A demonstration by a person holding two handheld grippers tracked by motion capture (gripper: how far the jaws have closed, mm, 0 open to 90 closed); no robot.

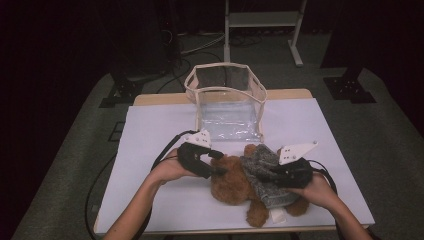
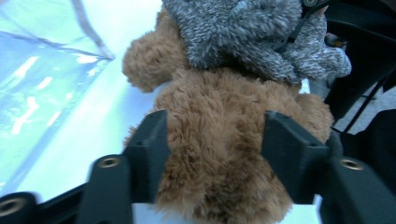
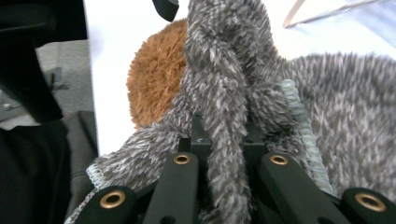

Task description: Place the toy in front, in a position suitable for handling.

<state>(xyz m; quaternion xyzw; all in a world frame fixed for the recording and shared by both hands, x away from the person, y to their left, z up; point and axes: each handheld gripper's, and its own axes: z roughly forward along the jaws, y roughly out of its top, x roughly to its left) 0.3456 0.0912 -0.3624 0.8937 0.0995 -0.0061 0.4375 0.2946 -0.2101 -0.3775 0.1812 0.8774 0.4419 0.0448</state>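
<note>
A brown teddy bear lies on the white table top, near the front edge, with a grey fuzzy knit garment draped over its right side. My left gripper comes in from the left. Seen in the left gripper view, my left gripper has its jaws pressed into the bear's brown plush from both sides, and the grey garment lies beyond. My right gripper reaches in from the right. In its own view, my right gripper is shut on a bunched fold of the grey garment, with the bear behind.
An open clear plastic bag with beige trim stands upright at the back middle of the table. Black cables trail off the left side. A white metal frame stands on the floor beyond the table.
</note>
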